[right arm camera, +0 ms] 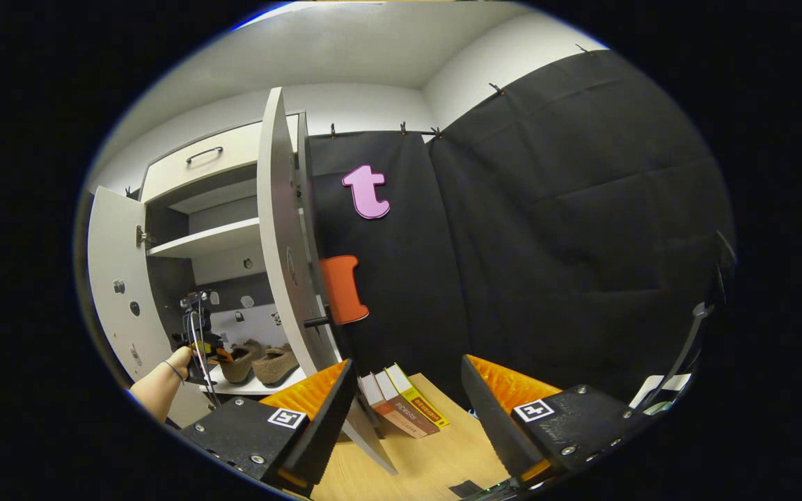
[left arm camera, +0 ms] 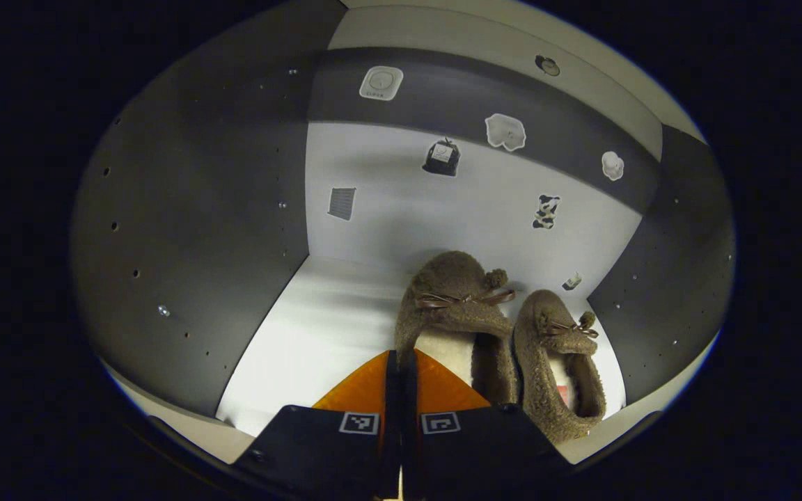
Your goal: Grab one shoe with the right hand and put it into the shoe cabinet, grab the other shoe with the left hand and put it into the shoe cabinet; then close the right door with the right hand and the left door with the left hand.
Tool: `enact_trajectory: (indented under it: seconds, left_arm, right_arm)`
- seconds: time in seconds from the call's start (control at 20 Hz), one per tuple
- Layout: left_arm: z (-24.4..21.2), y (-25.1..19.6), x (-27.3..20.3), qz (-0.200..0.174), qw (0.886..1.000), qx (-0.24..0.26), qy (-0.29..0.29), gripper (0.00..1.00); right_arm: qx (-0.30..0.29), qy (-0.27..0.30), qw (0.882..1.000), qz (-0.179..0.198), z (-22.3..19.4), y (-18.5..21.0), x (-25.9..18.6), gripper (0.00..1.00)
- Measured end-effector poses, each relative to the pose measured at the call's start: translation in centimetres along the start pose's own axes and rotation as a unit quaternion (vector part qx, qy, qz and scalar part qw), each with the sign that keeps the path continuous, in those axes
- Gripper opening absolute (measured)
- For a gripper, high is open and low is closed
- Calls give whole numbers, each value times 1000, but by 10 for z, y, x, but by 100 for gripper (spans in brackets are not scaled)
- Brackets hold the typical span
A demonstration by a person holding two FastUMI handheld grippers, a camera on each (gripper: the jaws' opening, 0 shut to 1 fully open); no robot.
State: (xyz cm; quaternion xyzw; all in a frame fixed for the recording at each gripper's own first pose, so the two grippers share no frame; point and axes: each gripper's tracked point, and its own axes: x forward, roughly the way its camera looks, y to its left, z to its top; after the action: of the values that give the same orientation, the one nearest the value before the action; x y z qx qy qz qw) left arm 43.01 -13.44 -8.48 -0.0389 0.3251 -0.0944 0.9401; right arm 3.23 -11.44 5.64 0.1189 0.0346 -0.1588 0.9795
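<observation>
- Inside, the shoe cabinet (left arm camera: 185, 229) has dark matte side walls dotted with rows of small peg holes, a pale smooth shelf floor and a pale back panel carrying several small stickers (left arm camera: 505, 131).
- Both slippers rest side by side on that shelf floor, toes toward the back panel: the left slipper (left arm camera: 453, 306) and the right slipper (left arm camera: 557, 362), touching or nearly so along their inner sides.
- Each slipper is brown and fuzzy, with a rounded toe, a thin leather-like bow and a small pom-pom on top, and a lighter fleecy lining in the opening.
- Left tongs (left arm camera: 399, 390): the two fingers are pressed together with just a thin dark seam between them and nothing held; their tip sits just near of the left slipper's heel.
- From the right gripper view, the cabinet stands at the far left with both flat white doors swung out; the right door (right arm camera: 282, 243) is edge-on, with a dark knob.
- Over there a hand (right arm camera: 179, 362) holds the other tongs at the shelf, beside the slippers.
- Right tongs (right arm camera: 404, 410) are spread wide and empty, above a light wood-grain desk (right arm camera: 436, 452).
- Three slim books (right arm camera: 401, 403) lean together on the desk against the black cloth wall.
</observation>
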Motion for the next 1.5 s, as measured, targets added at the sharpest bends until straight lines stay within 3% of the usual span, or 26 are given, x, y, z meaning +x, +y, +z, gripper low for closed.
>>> enact_trajectory:
  seconds: [0.15,0.25,0.4,0.8,1.05,1.25,1.5]
  left_arm:
    - [10,-4,-8,-5,1000,0,-23,17]
    - [25,-5,-25,-7,999,14,-52,33]
    - [42,-18,-62,-25,995,27,-90,99]
    - [72,-19,-198,-34,974,45,-220,97]
    - [59,-7,-282,-45,961,45,-269,95]
    - [41,16,-343,-25,950,56,-306,94]
    - [7,50,-399,-1,945,57,-322,94]
  right_arm:
    - [9,8,1000,3,-3,3,4,93]
    - [9,8,1000,2,-2,2,8,93]
    - [7,5,1000,4,-2,1,12,93]
    - [-12,18,1000,13,-20,-17,31,94]
    - [-38,26,999,30,-40,-26,43,94]
    - [-68,28,996,42,-58,-29,57,94]
    - [-62,40,995,71,-91,-19,73,94]
